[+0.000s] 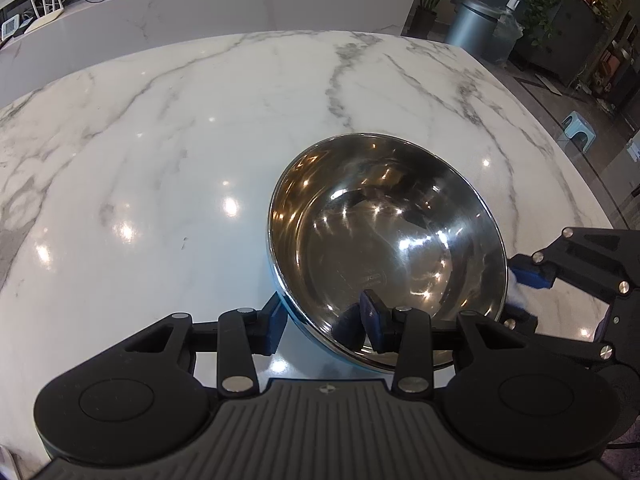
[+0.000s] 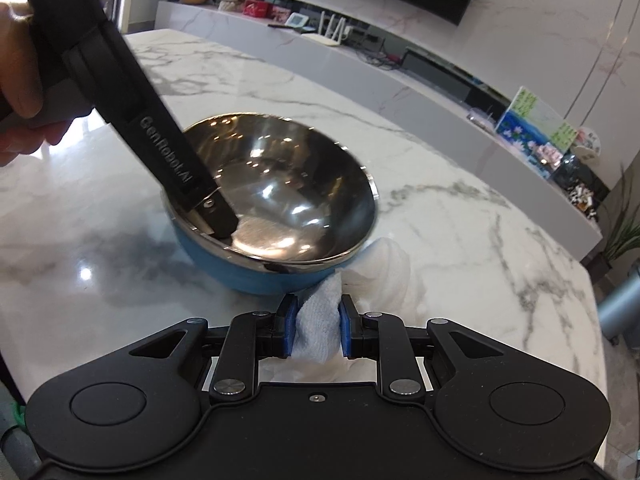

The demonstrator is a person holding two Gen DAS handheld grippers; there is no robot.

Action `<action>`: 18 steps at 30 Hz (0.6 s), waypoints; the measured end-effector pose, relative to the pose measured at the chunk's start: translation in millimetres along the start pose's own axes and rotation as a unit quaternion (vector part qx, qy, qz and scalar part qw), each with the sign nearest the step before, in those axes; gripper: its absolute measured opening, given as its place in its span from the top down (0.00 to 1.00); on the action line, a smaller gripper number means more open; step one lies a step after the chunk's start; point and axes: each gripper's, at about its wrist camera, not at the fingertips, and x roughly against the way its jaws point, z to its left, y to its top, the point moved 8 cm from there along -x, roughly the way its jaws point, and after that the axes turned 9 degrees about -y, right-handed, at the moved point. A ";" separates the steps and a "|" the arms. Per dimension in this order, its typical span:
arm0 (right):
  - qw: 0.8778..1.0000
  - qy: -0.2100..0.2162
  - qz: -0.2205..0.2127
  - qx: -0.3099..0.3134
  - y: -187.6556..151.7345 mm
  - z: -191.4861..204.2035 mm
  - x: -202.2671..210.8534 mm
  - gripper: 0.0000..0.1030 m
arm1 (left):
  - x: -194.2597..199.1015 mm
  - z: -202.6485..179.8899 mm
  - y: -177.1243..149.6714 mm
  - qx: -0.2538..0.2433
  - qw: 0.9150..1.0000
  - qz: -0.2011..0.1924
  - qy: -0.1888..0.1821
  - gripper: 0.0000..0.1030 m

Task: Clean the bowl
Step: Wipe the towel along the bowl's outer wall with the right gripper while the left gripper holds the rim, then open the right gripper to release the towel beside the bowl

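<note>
A steel bowl (image 1: 384,232) with a blue outside sits tilted on the marble table (image 1: 160,160). My left gripper (image 1: 324,320) is shut on its near rim, one pad against the blue outer wall and the other inside. In the right wrist view the bowl (image 2: 280,184) leans toward the camera, and the left gripper's inner finger (image 2: 218,216) reaches into it. My right gripper (image 2: 318,328) is shut on a bunched white cloth (image 2: 320,320), which lies against the bowl's outer wall by the rim. In the left wrist view this gripper (image 1: 520,296) and the cloth (image 1: 513,300) show beside the bowl's right edge.
A person's hand (image 2: 16,80) holds the left gripper's handle. Bare marble spreads to the left and beyond the bowl. Past the table's far edge are a low marble counter (image 1: 240,0), a grey bin (image 1: 472,24), a plant and a small blue stool (image 1: 578,124).
</note>
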 end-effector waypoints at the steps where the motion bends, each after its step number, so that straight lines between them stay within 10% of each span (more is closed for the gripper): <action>1: 1.000 0.004 0.003 -0.001 -0.2 1.6 -0.6 0.81 | 0.0 -0.1 -0.1 -0.001 1.000 -0.002 0.001 0.63; 13: 0.995 -0.010 0.034 -0.093 -6.1 -29.0 -5.6 0.81 | 0.4 -2.4 -2.8 -0.026 0.999 -0.036 0.013 0.63; 18: 0.982 -0.073 0.050 -0.169 -13.6 -61.9 -4.4 0.57 | 1.7 -3.0 -3.0 -0.026 0.999 -0.040 0.022 0.62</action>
